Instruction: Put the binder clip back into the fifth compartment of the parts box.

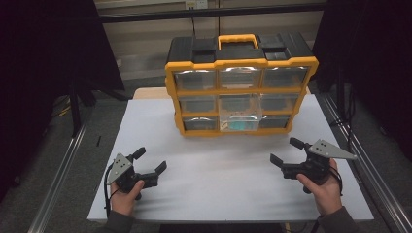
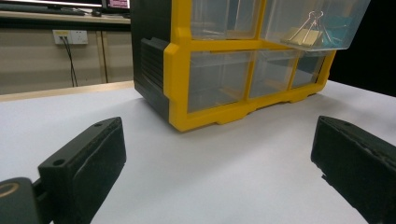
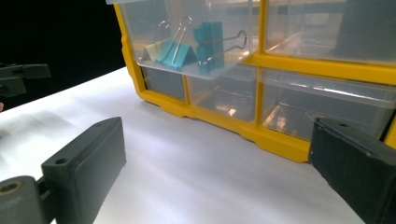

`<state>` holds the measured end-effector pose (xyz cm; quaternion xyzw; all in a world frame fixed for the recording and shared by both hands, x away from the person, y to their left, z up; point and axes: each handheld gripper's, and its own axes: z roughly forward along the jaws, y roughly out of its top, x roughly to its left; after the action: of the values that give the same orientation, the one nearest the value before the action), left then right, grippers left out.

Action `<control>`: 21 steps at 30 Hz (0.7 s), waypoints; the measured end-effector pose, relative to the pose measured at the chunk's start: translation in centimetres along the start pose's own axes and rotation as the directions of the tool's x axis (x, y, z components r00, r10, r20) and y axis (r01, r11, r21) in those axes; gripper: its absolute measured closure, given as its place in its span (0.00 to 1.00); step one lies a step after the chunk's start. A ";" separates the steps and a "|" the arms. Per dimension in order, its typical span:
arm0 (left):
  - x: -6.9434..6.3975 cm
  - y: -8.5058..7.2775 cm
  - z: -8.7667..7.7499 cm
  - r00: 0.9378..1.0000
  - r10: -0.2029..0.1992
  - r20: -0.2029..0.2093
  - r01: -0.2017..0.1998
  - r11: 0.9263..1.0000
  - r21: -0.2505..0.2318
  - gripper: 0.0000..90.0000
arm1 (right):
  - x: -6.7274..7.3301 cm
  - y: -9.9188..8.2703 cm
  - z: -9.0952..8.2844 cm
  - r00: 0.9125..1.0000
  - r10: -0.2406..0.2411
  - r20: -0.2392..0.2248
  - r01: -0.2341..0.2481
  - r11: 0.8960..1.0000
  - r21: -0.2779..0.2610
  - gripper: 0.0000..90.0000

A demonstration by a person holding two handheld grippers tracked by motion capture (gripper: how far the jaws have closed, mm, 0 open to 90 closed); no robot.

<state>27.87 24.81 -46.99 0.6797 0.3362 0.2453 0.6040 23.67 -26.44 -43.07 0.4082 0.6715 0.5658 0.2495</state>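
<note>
High view: yellow-and-black drawer organizer stands at the far middle of the white counter, fronts facing the person. The centre middle-row drawer is pulled out, probably for access. Left hand-held gripper and right hand-held gripper sit low near the front edge, well apart, both spread and empty; looks like a ready pose.

Left gripper view: jaws wide, bare counter between them. Organizer ahead, and the pulled-out drawer holds a binder clip.

Right gripper view: jaws wide, nothing pinched. Teal binder clips lie in the pulled-out clear drawer, likely the target.
</note>
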 end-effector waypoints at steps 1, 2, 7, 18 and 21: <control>0.0 0.0 0.0 1.000 -0.006 0.002 0.006 1.000 -0.002 0.04 | 0.0 -0.2 -0.1 1.000 -0.005 0.003 0.005 1.000 0.001 0.04; -0.1 0.0 0.0 1.000 -0.010 0.002 0.010 1.000 -0.005 0.04 | -0.1 -0.3 -0.1 1.000 -0.007 0.001 0.007 1.000 0.000 0.04; -0.1 0.0 0.0 1.000 -0.007 0.003 0.007 1.000 0.000 0.04 | -0.3 -1.1 -0.5 1.000 0.007 0.010 -0.007 1.000 0.008 0.04; 0.0 0.0 -0.1 1.000 -0.002 0.005 0.002 1.000 0.004 0.04 | -0.8 -2.9 -1.3 0.999 0.013 0.036 -0.013 1.000 0.019 0.05; -0.1 0.0 0.0 1.000 -0.012 0.003 0.012 1.000 -0.004 0.04 | -0.8 -3.4 -1.4 0.999 0.005 0.038 -0.006 1.000 0.016 0.05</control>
<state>27.80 24.76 -46.99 0.6767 0.3389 0.2413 0.6074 22.07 -28.03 -46.09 0.4226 0.6702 0.5533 0.2573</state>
